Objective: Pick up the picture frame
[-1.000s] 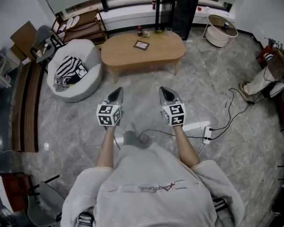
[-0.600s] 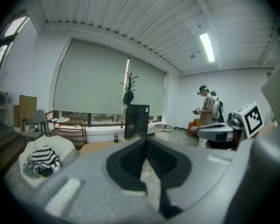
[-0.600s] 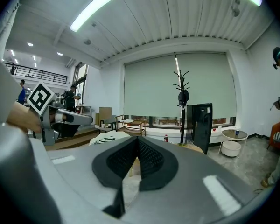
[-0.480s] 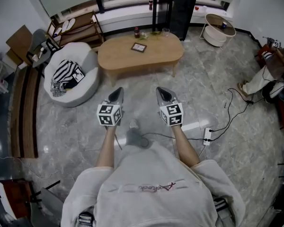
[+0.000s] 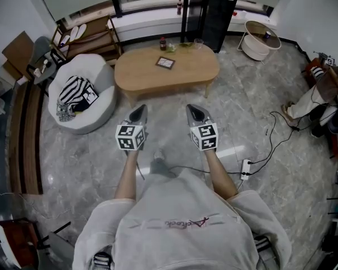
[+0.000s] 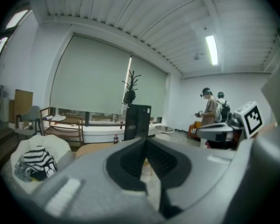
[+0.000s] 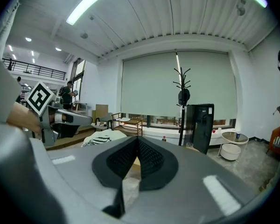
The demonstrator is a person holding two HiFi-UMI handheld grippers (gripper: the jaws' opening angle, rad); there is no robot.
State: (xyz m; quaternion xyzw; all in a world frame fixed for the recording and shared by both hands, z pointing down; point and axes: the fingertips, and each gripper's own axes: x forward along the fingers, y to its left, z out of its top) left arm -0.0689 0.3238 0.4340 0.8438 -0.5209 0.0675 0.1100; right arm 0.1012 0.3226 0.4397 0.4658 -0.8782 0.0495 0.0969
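Nearer than a second ago, the oval light-wood coffee table [image 5: 186, 75] carries the small dark-rimmed rectangular picture frame [image 5: 165, 63] lying flat, its picture too small to read. Grey plastic left gripper [image 5: 141, 109] and right gripper [image 5: 191, 108] are both clenched empty, well short of it

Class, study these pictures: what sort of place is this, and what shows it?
Probably a lounge or sitting area, perhaps in an office: a low oval wooden coffee table, a white armchair beside it, and a coat stand.
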